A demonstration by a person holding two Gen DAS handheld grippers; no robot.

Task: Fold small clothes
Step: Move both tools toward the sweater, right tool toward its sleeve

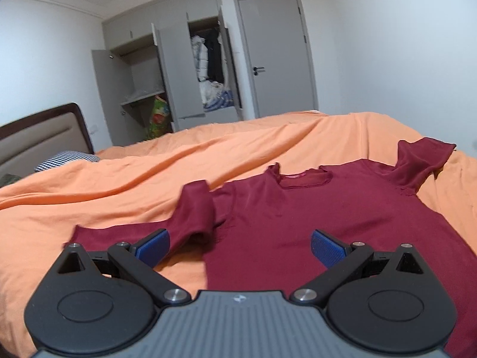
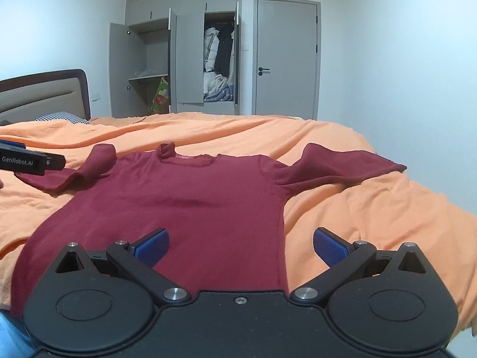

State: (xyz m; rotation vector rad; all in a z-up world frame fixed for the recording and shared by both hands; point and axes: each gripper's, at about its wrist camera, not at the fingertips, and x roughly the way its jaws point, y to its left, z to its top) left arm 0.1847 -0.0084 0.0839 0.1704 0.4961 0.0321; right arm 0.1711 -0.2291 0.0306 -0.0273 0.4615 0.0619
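Maroon shirt lies flat on the orange bed, left sleeve crumpled. Both grippers, left and right, hover with jaws apart; smooth that sleeve first, then pinch hem corners.

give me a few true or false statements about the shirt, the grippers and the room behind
1. The dark red shirt lies spread on the orange bedcover. True.
2. The right gripper is clamped on a sleeve. False: its fingers are apart and hold nothing.
3. The left gripper is open. True.
4. The wardrobe doors are all shut. False: several stand open, showing clothes.
5. The shirt is already folded in half. False: body and both sleeves are laid out.
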